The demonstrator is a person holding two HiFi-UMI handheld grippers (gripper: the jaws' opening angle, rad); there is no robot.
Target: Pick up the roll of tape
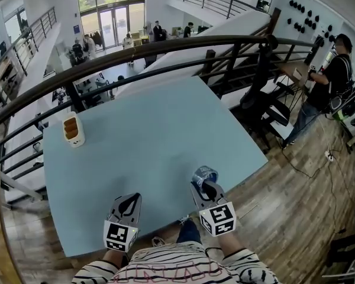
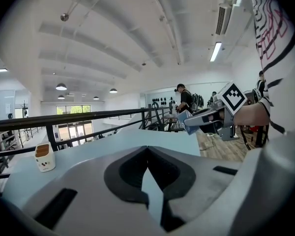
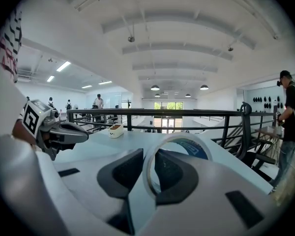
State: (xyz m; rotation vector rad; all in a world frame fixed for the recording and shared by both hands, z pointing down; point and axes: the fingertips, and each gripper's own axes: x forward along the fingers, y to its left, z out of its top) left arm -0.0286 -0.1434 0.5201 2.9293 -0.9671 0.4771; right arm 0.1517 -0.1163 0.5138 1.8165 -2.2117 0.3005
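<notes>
Right gripper (image 3: 150, 173) is clamping the roll of tape (image 3: 194, 149), its jaws pinching the near wall of the pale ring, which is standing on edge with a blue inner face showing through the hole. Seen from the head view, the roll is riding at the tip of that gripper, over the near right part of the light blue table (image 1: 154, 129). Left gripper (image 1: 128, 203) is hovering to the left of it, apart from the roll, with its jaws pressed together and nothing between them. Both tools are being held by a person in striped sleeves (image 1: 242, 262), whose arms are reaching in from the bottom of the head view. At the table's far left corner a small white and orange box (image 1: 73, 130) is sitting alone. Beyond the table a dark railing (image 1: 165, 46) is curving across the scene. Off to the right another person in dark clothes (image 1: 331, 78) is standing on the wooden floor (image 1: 296, 200).
</notes>
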